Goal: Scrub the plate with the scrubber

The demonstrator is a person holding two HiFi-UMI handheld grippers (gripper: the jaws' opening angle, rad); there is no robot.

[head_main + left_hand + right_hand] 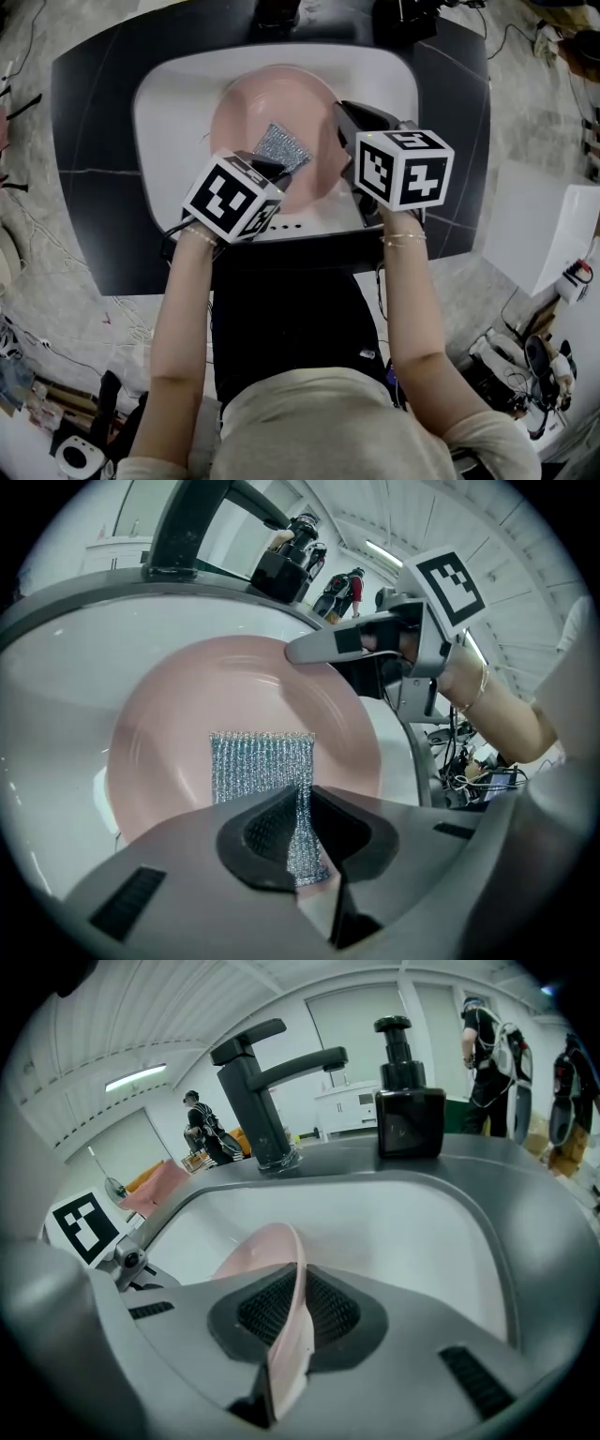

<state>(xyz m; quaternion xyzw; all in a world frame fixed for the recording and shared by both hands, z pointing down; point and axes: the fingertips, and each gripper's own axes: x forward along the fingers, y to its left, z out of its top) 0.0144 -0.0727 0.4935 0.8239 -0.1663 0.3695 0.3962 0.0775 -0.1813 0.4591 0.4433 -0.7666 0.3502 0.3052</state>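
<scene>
Bare forearms stretch forward; the left grey two-jaw gripper pinches the silver mesh scrubber, the right grey two-jaw gripper the round pink plate by its rim.

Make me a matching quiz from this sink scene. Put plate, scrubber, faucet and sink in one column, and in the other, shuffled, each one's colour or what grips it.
Column one:
1. plate
2. scrubber
3. faucet
4. sink

Column two:
A. black, upright at the back
B. white
C. pink, rim clamped in the right tongs
D. silver mesh, pinched in the left tongs

Pairs: 1-C, 2-D, 3-A, 4-B
</scene>
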